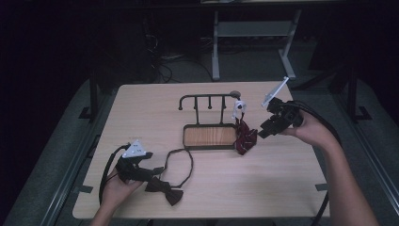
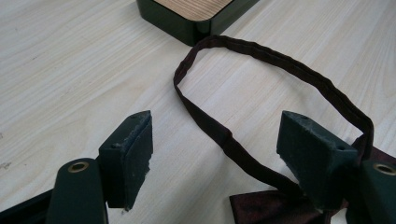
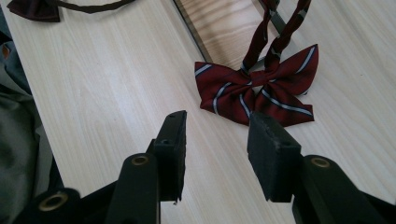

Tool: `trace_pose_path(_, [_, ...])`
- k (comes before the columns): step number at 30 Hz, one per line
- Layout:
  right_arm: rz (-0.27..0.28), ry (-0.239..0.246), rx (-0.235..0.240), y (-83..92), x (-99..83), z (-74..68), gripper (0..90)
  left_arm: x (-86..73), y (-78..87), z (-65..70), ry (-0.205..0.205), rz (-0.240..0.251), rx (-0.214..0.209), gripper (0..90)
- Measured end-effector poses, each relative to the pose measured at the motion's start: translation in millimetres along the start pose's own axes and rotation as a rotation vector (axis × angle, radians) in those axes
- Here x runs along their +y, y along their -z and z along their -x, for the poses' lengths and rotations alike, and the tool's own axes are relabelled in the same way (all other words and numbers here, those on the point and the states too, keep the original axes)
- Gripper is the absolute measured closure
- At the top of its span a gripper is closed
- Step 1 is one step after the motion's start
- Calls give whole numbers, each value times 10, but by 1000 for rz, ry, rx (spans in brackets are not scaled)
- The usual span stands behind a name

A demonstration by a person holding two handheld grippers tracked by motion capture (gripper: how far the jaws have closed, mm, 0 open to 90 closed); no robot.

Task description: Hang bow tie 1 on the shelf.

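While the person's hands sit at opposite sides of the table (image 1: pixel 141 101), the right gripper (image 1: pixel 264 129) hangs just off the striped bow tie (image 3: pixel 256 88), jaws parted about halfway with nothing between the pads. Seen in the right gripper view, the striped tie lies flat on the wood straight ahead of the jaws, slightly toward the right-hand pad, its two band ends running up and away to the stand (image 1: pixel 209 134). One wing overlaps the edge of the stand's wooden base. Seen from the high view, the tie's band goes up to the hook rail at the stand's right end, next to a small white object (image 1: pixel 239 108) that is too small to identify.

Left gripper (image 1: pixel 149 170): jaws spread wide, no contact. Dark bow tie (image 1: pixel 164 190) lies just beneath and ahead of it; in the left gripper view the knot sits at the lower edge between the pads, and its neck band (image 2: pixel 261 51) loops forward from the right-hand pad toward the stand's near corner.
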State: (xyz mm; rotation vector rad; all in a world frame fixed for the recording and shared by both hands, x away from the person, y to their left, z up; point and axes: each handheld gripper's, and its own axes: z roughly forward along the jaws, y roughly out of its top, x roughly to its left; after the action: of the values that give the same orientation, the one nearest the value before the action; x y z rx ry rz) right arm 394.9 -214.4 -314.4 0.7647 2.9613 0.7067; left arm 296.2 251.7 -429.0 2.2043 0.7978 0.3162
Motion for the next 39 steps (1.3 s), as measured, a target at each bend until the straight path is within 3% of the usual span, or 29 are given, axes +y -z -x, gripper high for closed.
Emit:
trace_pose_path(18, [38,9,11,-84,-209,-113,546,0,-1,-2,-8,-2,-1,270])
trace_pose_path(39, [63,-20,23,-242,-484,-220,501,2,-4,3,-14,-9,-4,270])
